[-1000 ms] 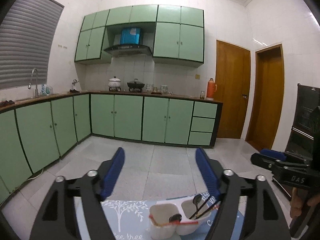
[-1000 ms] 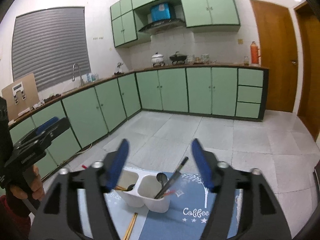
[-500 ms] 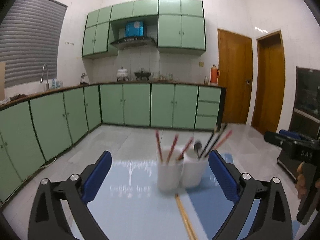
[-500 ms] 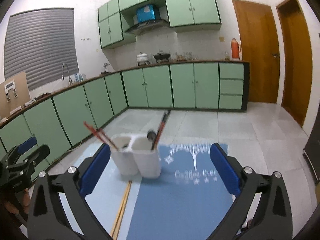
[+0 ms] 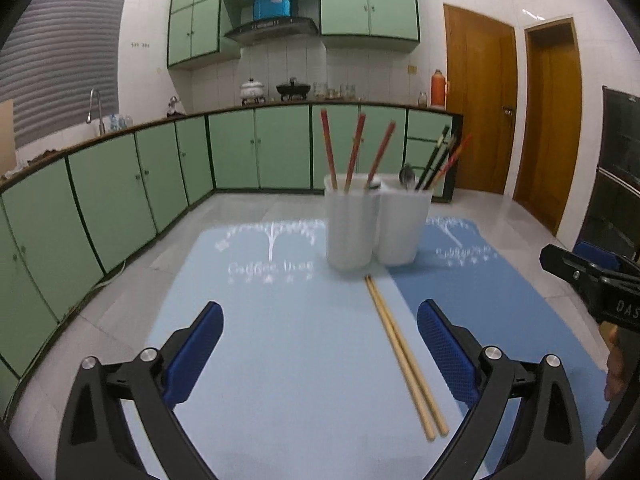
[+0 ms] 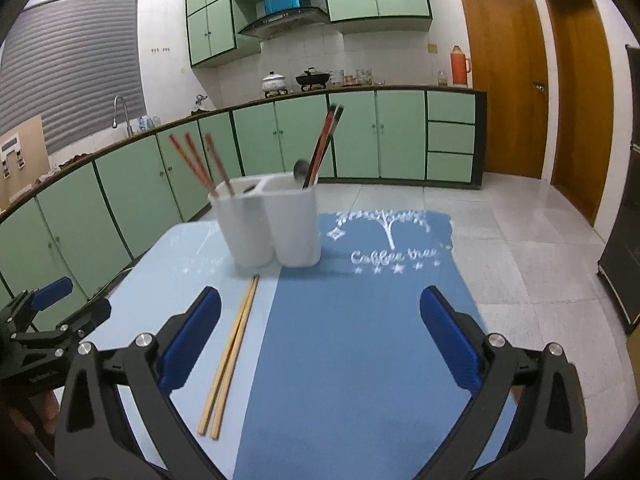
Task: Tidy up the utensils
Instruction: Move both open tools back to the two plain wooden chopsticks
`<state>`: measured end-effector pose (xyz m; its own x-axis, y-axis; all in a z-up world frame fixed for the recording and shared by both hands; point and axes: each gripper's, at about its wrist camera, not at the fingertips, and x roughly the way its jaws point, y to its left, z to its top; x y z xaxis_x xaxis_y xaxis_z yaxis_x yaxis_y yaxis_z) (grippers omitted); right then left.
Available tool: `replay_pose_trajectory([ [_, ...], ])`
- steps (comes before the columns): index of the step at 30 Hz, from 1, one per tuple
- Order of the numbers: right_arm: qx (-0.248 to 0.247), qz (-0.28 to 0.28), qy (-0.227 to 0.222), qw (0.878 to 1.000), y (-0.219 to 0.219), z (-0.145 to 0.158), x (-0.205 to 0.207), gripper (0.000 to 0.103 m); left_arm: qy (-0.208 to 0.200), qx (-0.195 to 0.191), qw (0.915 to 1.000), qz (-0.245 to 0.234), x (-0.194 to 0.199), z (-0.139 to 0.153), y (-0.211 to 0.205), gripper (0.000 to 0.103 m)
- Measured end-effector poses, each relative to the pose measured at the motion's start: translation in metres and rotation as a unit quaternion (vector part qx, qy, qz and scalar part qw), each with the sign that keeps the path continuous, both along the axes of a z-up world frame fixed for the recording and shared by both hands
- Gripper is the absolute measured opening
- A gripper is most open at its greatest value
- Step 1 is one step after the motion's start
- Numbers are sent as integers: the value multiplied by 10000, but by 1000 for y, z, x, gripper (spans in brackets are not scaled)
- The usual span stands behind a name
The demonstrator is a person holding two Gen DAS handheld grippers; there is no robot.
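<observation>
1. Now the left gripper (image 5: pixel 320 344) is wide open and holds nothing.
2. So is the right gripper (image 6: pixel 320 326).
3. Two wooden chopsticks (image 5: pixel 404 354) lie on the tabletop (image 5: pixel 280 360), near the white holder (image 5: pixel 374 222).

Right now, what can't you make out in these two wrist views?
- Holder: its walls hide the utensils' lower ends, both views.
- Spoon: blurred; only the bowl shows above the rim.
- Left compartment: one dark utensil tip, too small to identify.
- Table: near edge cut off by the frame.
</observation>
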<state>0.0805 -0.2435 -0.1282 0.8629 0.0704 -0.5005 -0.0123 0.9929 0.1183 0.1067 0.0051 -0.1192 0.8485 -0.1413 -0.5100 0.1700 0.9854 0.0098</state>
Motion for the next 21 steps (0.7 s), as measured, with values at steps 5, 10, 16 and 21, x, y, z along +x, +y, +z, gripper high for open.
replay_pose_trajectory([
  [5,107,-3,125,9999,12,-22,-11,96,256,-77,9996,59,-8,-19,7,96],
  [10,-18,62,264,9996,29,-41,-17,96,382,-70,9991,152,-15,-29,18,96],
  [16,-107,165,516,9985,48,-60,-21,90,422,-92,9987,273,-22,-34,32,96],
  [21,-259,357,755,9962,64,-71,-23,78,420,-169,9983,364,-22,-34,43,96],
])
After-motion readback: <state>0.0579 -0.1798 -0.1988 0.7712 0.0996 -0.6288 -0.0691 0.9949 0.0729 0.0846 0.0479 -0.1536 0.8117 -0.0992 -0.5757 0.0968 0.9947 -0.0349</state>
